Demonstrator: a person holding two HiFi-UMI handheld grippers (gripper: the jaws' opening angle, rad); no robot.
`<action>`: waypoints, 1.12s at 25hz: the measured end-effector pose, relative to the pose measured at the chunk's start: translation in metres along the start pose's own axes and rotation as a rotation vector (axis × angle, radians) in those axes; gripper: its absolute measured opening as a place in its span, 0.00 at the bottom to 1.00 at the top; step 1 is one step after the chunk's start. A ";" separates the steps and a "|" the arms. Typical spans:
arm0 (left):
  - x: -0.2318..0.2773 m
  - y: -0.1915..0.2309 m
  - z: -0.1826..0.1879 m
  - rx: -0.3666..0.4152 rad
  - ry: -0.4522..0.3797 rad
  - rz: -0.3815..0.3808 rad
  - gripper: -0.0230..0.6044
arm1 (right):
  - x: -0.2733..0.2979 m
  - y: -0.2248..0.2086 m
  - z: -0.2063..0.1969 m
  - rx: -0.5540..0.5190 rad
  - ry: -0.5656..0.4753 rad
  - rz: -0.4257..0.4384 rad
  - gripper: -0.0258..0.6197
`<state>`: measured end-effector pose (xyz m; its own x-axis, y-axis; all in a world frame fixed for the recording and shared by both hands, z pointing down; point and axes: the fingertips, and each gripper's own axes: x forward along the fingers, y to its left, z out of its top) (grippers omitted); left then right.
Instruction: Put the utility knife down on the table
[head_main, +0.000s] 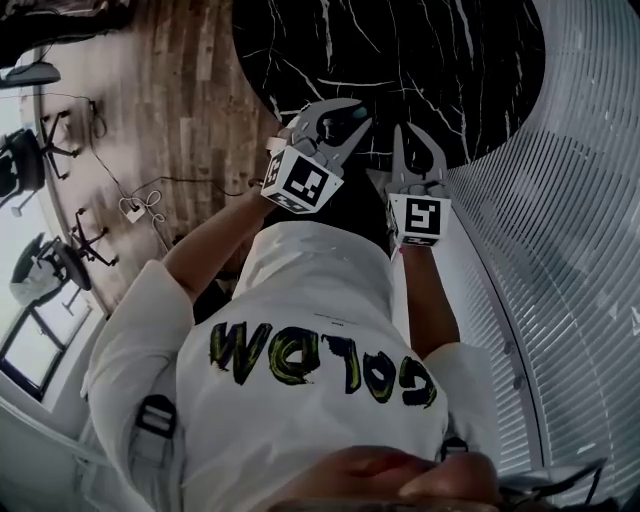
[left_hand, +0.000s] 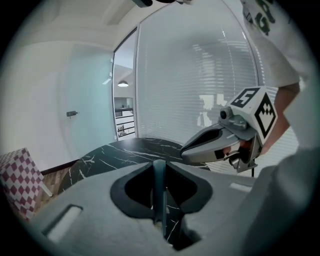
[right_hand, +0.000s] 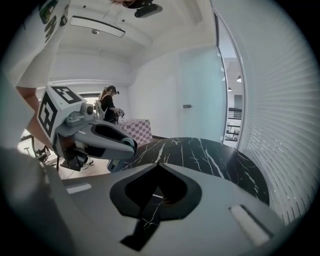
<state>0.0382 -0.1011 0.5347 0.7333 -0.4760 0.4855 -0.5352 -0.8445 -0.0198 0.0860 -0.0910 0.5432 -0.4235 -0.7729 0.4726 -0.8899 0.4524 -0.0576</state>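
L gripper (left_hand: 159, 166) was clamped on the utility knife (left_hand: 159, 197), a thin dark strip seen edge-on at bottom centre of the left gripper view. So the knife was not yet on the table (head_main: 420, 50); it was held over the table's edge nearest the person, upper middle of the head view. R gripper (right_hand: 157, 166) had its jaw tips together w/ nothing between them. Only marble showed thru the gap lower down.

Risks, as I judged them:
- The grip was on a narrow, edge-on body, so the knife could pivot or slip in the pads if it touched down one end first.
- Letting go too high would drop it on hard stone. It could bounce or skid off the nearby rim toward the person.
- Couldn't tell if the blade was out; if so, that's a hazard.
- R gripper sat just beside L, so a clash was possible.

Pose: both forearms reached fwd from the white shirt (head_main: 300, 300), elbows bent. Both grippers angled somewhat down toward the table. L's marker cube (head_main: 302, 183) looked tilted in the head view. R sat squarer, to its right in frame.
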 end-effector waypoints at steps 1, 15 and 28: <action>0.002 0.000 -0.007 0.008 0.012 -0.003 0.15 | 0.005 0.001 -0.007 -0.005 0.013 0.004 0.04; 0.041 -0.012 -0.094 0.138 0.178 -0.085 0.15 | 0.051 0.014 -0.085 0.023 0.162 0.031 0.04; 0.071 -0.007 -0.141 0.173 0.301 -0.143 0.15 | 0.078 0.015 -0.127 0.040 0.240 0.048 0.04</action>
<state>0.0351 -0.0944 0.6930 0.6256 -0.2781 0.7289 -0.3383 -0.9386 -0.0678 0.0608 -0.0879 0.6906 -0.4174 -0.6206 0.6638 -0.8778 0.4643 -0.1179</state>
